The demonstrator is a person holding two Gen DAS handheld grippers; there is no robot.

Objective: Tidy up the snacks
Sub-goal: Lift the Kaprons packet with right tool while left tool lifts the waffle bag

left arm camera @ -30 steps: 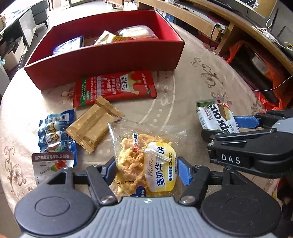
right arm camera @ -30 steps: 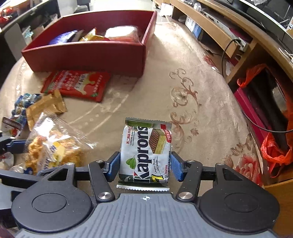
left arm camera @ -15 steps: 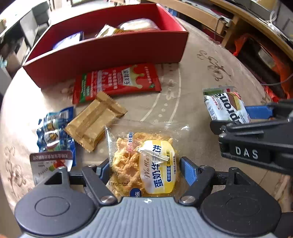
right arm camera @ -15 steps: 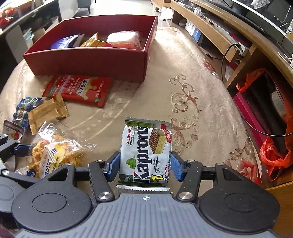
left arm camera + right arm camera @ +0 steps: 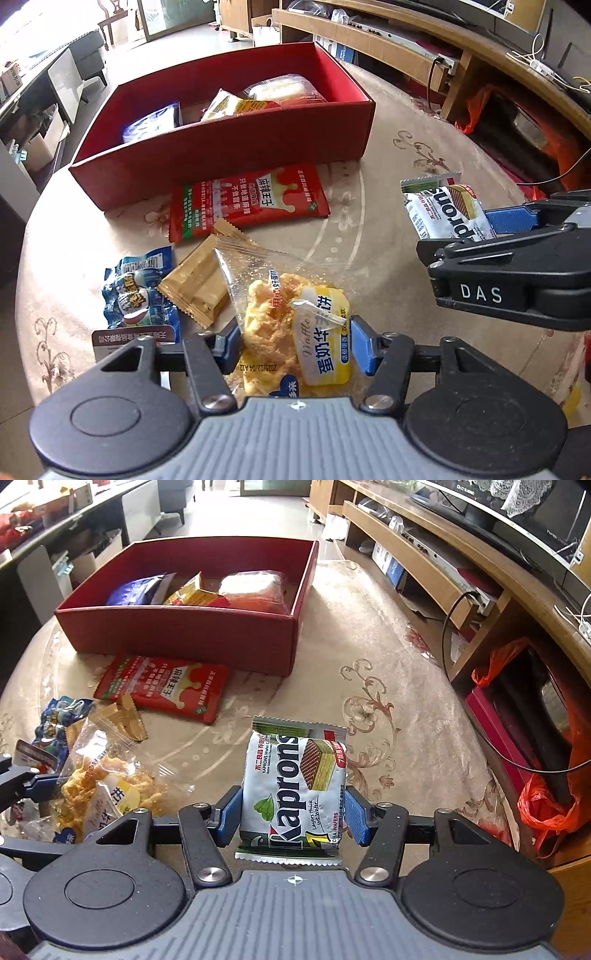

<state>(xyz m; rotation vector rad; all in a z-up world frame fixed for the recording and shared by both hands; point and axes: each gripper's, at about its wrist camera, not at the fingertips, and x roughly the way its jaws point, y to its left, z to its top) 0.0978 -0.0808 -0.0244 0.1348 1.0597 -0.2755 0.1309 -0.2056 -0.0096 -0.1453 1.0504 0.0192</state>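
Waffle pack [image 5: 295, 332] bottom cut off by left claw [image 5: 293, 347], whose jaws are closing on it; right claw [image 5: 293, 814] clamped on Kaprons wafer pack [image 5: 293, 794], above tabletop [image 5: 388, 686].

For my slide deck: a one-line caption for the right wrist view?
Right hand-held gripper holds a Kaprons wafer pack above the table, red box ahead.
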